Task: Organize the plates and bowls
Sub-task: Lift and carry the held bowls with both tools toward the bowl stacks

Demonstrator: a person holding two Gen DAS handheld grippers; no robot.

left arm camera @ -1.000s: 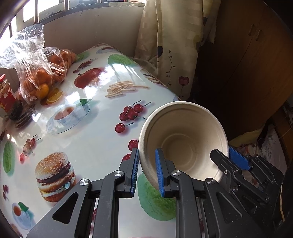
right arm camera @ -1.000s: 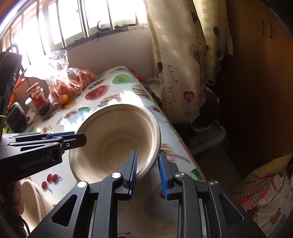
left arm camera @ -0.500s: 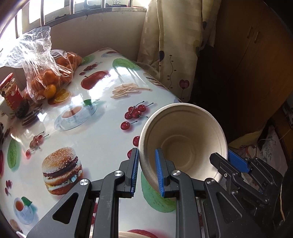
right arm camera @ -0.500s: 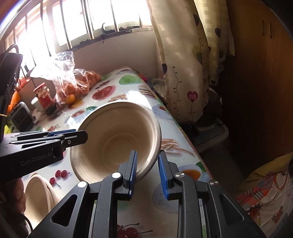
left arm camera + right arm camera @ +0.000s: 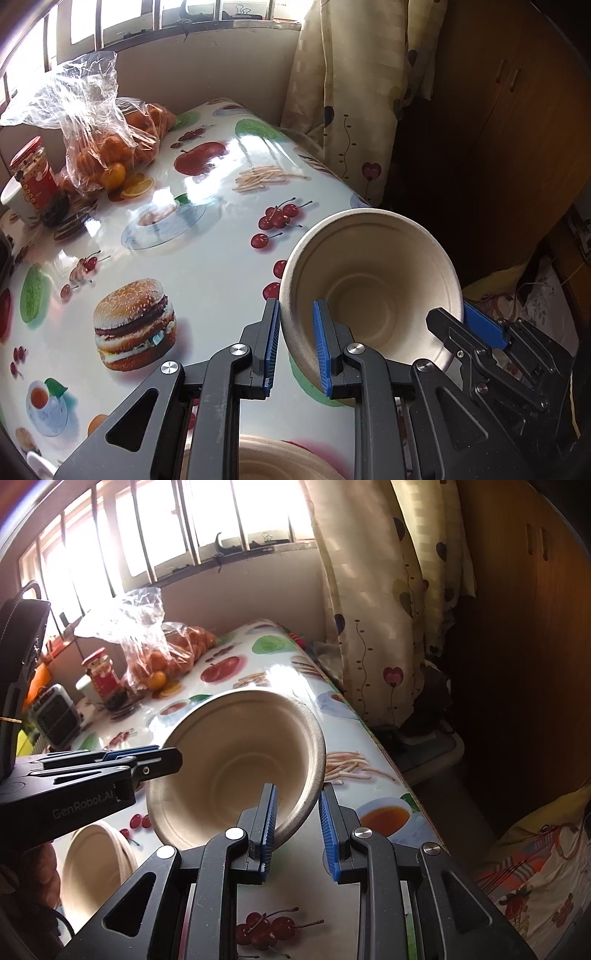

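A beige paper bowl (image 5: 369,280) (image 5: 236,760) hangs tilted above the printed table (image 5: 207,280), its mouth toward both cameras. My left gripper (image 5: 295,343) is shut on the bowl's left rim. My right gripper (image 5: 297,827) is shut on the opposite rim. Each gripper also shows in the other's view: the right gripper (image 5: 465,332) at the bowl's right edge, the left gripper (image 5: 159,757) at its left edge. A second beige bowl (image 5: 96,860) (image 5: 273,458) sits on the table below, partly hidden by the left gripper's body.
A plastic bag of oranges (image 5: 107,147) and a red-lidded jar (image 5: 33,181) stand at the table's far left near the window. A small grey device (image 5: 55,712) sits beyond them. The table's right edge drops off toward a curtain (image 5: 351,92) and a wooden cabinet (image 5: 498,129).
Both grippers, still shut on the bowl, have drawn back from the window a little. More of the table shows, and the second bowl has come into the left wrist view's bottom edge.
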